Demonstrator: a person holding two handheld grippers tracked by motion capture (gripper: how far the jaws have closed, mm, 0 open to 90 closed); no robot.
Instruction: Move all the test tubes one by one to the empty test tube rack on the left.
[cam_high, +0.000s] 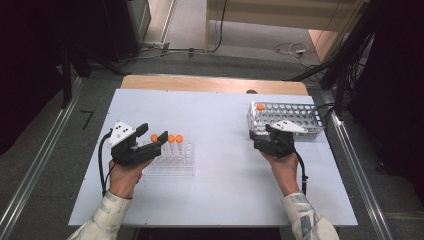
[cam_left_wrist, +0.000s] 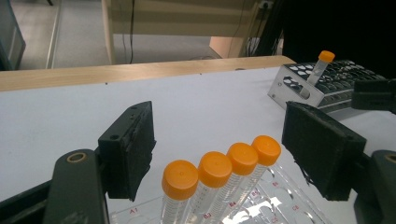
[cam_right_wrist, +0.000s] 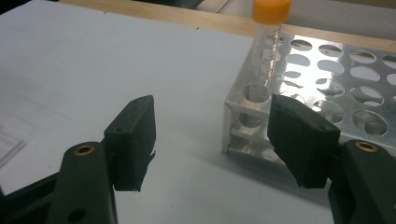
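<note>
High view: left tool (cam_high: 150, 136) stood apart, empty, beside orange-capped clear plastic tubes (cam_high: 171, 139) in clear rack (cam_high: 170, 167) on white table (cam_high: 215, 165); right tool (cam_high: 272, 131) apart by metal rack (cam_high: 285, 119). Risk: jaw clipping neighbouring caps, tipping tubes.

Right gripper (cam_right_wrist: 212, 140) empty, jaws apart; orange-capped tube (cam_right_wrist: 267, 44) upright in metal rack (cam_right_wrist: 327, 88) corner.

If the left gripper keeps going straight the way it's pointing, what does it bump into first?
Most likely the orange-capped tubes in the clear rack. The left gripper has its jaws open, with the row of caps just ahead between them. The exact gap is hard to judge.
</note>
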